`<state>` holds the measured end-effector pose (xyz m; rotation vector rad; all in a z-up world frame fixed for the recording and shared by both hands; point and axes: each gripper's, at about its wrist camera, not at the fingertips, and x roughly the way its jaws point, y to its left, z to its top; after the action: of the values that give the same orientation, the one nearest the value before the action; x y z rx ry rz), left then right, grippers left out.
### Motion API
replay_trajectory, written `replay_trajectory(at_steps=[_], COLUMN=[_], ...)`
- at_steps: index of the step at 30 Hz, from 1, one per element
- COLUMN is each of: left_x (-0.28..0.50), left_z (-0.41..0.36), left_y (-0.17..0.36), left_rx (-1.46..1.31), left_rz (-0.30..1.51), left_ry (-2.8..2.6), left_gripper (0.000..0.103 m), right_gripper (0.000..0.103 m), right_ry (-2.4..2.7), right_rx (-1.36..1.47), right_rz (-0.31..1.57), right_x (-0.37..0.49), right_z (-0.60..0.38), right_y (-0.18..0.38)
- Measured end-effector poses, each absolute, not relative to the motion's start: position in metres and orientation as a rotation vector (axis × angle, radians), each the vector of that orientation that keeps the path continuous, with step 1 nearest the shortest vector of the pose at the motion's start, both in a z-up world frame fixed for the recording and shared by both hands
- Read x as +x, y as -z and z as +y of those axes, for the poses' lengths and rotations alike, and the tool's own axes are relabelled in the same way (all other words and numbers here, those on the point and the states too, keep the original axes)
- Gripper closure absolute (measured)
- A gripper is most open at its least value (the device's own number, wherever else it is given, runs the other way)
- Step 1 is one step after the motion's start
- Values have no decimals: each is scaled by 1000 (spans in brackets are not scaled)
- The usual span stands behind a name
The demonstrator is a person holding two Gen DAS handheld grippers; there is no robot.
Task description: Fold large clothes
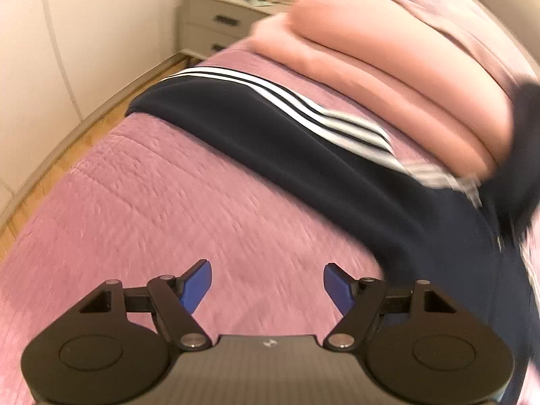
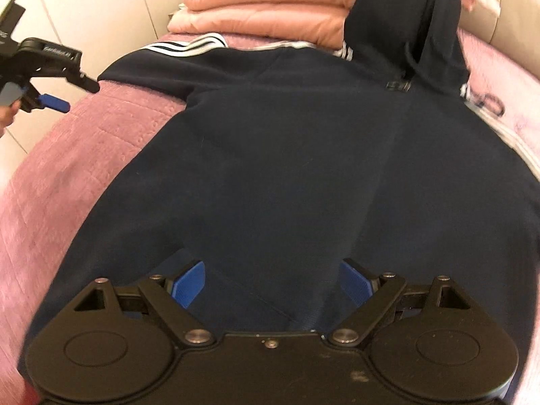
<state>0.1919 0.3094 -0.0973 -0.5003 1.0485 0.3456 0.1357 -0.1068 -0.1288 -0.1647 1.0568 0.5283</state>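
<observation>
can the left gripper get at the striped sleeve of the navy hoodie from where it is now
Probably yes. The left gripper is open over bare pink bedspread, and nothing lies between it and the striped sleeve, which is stretched flat ahead. The folded peach blankets sit beyond the sleeve, not across the path.

A bed with a quilted pink bedspread (image 1: 141, 202) carries a navy hoodie with white stripes (image 2: 287, 168), spread flat, and folded peach blankets (image 1: 388, 77) stacked beyond it
</observation>
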Motion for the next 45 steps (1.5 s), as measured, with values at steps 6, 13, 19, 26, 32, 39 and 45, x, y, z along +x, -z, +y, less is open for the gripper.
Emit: replay_trajectory(at_steps=[6, 13, 19, 26, 32, 39, 45], left_x=[242, 275, 283, 298, 291, 275, 248], left_z=[373, 419, 446, 438, 273, 85, 64], left_y=[133, 164, 171, 156, 40, 108, 153], left_rx=[-670, -772, -864, -647, -190, 0, -29], left_rz=[1030, 983, 837, 712, 445, 866, 1043], left_ry=[-390, -426, -478, -613, -190, 431, 459], left_gripper=[36, 37, 43, 97, 97, 83, 44], right_gripper=[0, 0, 0, 0, 1, 1, 2], right_ry=[-507, -449, -423, -434, -467, -134, -212], right_rx=[-103, -83, -152, -153, -162, -18, 37], right_rz=[1072, 1087, 1082, 1056, 1069, 1131, 1086], right_x=[141, 147, 151, 155, 151, 151, 174], right_z=[-104, -96, -84, -84, -93, -199, -237], right_y=[144, 162, 169, 170, 165, 151, 144])
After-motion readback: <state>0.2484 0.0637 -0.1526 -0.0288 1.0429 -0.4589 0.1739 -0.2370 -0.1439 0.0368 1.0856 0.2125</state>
